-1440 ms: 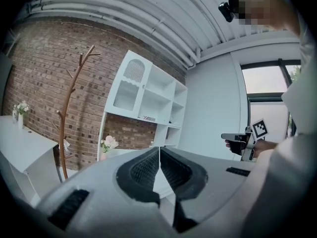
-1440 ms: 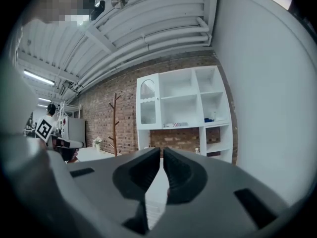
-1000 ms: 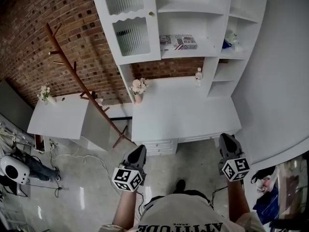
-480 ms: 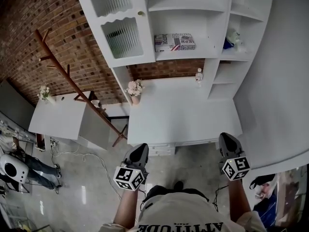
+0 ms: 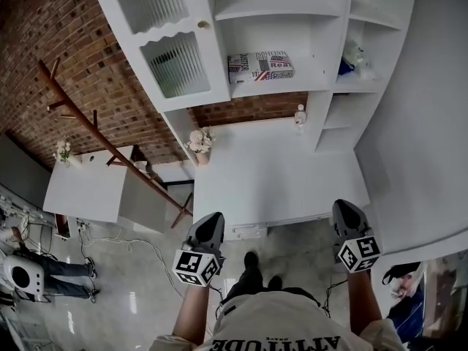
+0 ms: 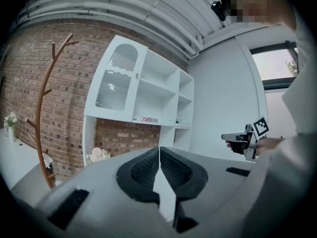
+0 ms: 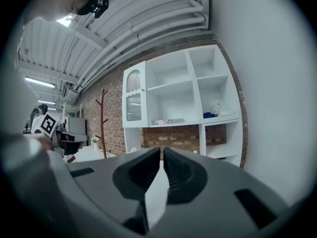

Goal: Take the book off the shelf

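Observation:
The book (image 5: 260,66), with a flag-patterned cover, lies flat on the middle shelf of the white shelf unit (image 5: 292,9), above the desk. It is small in the left gripper view, book (image 6: 148,119), and in the right gripper view, book (image 7: 171,121). My left gripper (image 5: 210,222) is held low in front of the desk's front edge, shut, with nothing between its pads. My right gripper (image 5: 344,212) is level with it off the desk's right front corner, jaws together and empty. Both are far from the book.
A white desk (image 5: 270,174) with drawers stands under the shelves. On it are a flower vase (image 5: 199,143) at the back left and a small bottle (image 5: 299,115). A wooden coat rack (image 5: 102,134) and a white side table (image 5: 84,189) stand left. Blue items (image 5: 349,61) lie on the right shelf.
The shelf unit and desk have grown larger and shifted left in the head view; a foot has stepped forward. Both grippers keep their places in view, still shut.

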A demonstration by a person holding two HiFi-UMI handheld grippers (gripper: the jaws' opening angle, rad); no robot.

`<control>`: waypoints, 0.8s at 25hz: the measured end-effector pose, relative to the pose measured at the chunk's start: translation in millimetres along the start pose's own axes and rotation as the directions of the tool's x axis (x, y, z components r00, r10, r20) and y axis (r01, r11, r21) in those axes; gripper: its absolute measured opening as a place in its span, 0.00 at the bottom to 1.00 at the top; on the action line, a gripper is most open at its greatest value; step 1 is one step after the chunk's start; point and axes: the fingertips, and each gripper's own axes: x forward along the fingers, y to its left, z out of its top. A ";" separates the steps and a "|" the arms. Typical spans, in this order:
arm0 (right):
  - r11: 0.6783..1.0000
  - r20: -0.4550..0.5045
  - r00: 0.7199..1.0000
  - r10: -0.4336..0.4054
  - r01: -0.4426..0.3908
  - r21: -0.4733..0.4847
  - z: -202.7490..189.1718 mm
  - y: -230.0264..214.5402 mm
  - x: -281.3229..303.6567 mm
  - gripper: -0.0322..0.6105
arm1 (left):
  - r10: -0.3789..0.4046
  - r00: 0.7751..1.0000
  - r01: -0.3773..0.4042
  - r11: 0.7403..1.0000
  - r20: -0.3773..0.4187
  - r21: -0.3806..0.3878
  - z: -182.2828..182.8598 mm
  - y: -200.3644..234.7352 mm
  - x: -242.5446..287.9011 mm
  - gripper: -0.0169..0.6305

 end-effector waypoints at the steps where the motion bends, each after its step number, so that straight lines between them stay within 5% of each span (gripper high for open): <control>1: 1.000 0.001 1.000 -0.009 0.009 -0.001 1.3 -1.0 3.3 0.10 | -0.008 1.000 0.008 1.000 0.003 0.002 2.0 3.8 6.4 0.07; 10: 0.997 0.016 0.997 -0.077 0.077 -0.010 20.4 -11.6 43.1 0.10 | -0.095 0.995 0.094 0.995 0.008 0.037 24.3 34.4 75.3 0.07; 20: 0.995 0.009 0.996 -0.088 0.088 -0.036 38.3 -4.2 83.9 0.10 | -0.179 0.984 0.175 0.968 0.008 0.182 57.4 59.3 139.8 0.07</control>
